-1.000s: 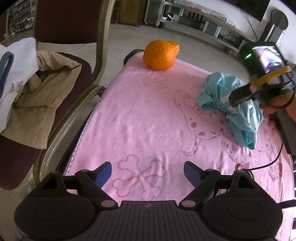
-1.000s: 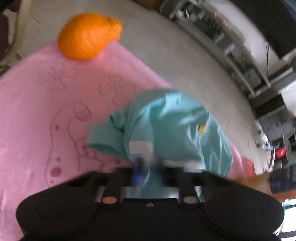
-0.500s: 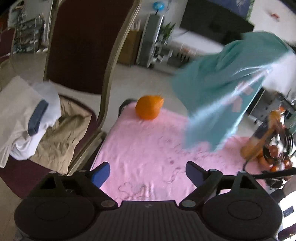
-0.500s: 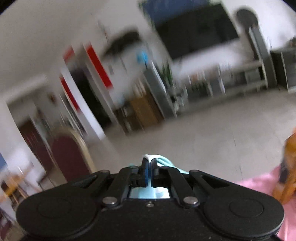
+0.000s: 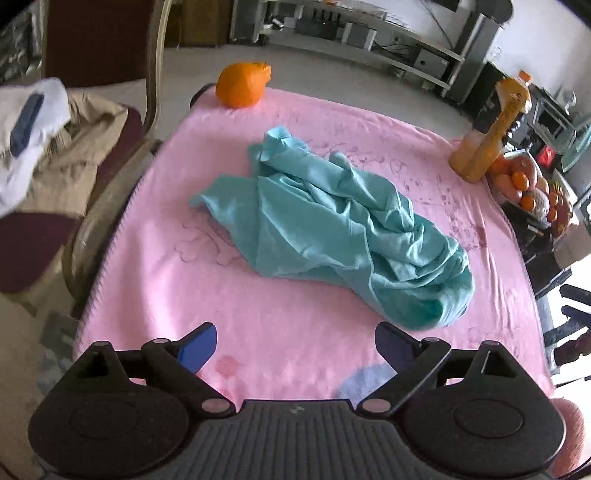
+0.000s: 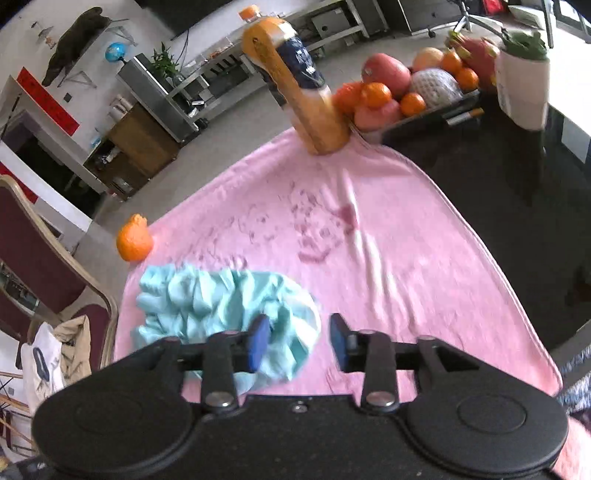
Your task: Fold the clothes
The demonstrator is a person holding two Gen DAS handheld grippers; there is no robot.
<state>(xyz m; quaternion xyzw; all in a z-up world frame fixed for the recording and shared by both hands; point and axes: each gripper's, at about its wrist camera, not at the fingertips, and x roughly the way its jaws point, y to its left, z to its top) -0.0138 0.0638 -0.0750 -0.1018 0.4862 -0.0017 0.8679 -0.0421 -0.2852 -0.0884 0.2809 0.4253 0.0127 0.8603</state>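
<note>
Pink towel [image 5: 155, 266] now carries the teal garment [image 5: 332, 229], crumpled mid-table after your fling; your right gripper [image 6: 299, 343] is opening off it, left gripper [image 5: 295, 345] gaping empty, so spreading comes next

Heaped clothes [image 5: 44, 155] on chair [image 5: 110, 48] blurred, cut off.

Pale floor [image 5: 332, 62]; white walls [image 6: 44, 48]. Maroon gold-framed chair [image 5: 96, 40] is set at the table's left edge; metal shelving [image 5: 399, 33] and wooden cabinet [image 6: 136, 136] are ranged beyond.
</note>
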